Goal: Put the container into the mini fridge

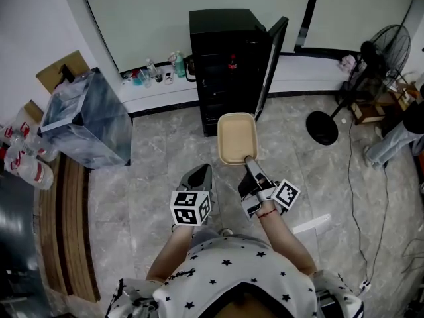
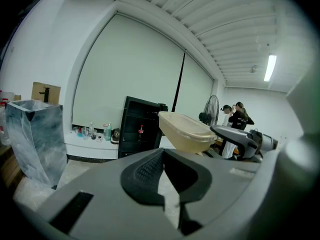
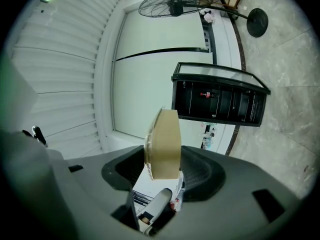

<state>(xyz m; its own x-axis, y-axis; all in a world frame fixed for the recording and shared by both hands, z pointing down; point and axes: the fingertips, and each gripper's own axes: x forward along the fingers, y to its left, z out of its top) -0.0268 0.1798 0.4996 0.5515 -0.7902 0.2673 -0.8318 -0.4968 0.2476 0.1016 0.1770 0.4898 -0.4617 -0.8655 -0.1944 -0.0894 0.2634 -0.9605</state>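
The tan plastic container (image 1: 237, 138) hangs over the floor just in front of the black mini fridge (image 1: 222, 58), whose door (image 1: 273, 55) stands open to the right. My right gripper (image 1: 250, 161) is shut on the container's near rim. In the right gripper view the container (image 3: 164, 144) stands edge-on between the jaws of my right gripper (image 3: 162, 171), with the fridge (image 3: 220, 101) beyond. My left gripper (image 1: 202, 172) is beside it on the left, shut and holding nothing. The left gripper view shows my left gripper (image 2: 167, 184), the container (image 2: 187, 131) and the fridge (image 2: 137, 129).
A bin lined with a cloudy bag (image 1: 86, 121) stands left of the fridge. Bottles (image 1: 156, 71) sit on the wall ledge. A floor fan (image 1: 384, 52) with a round base (image 1: 322, 128) is to the right. A person (image 1: 397, 138) stands at the right edge. A wooden bench (image 1: 63, 230) lies at the left.
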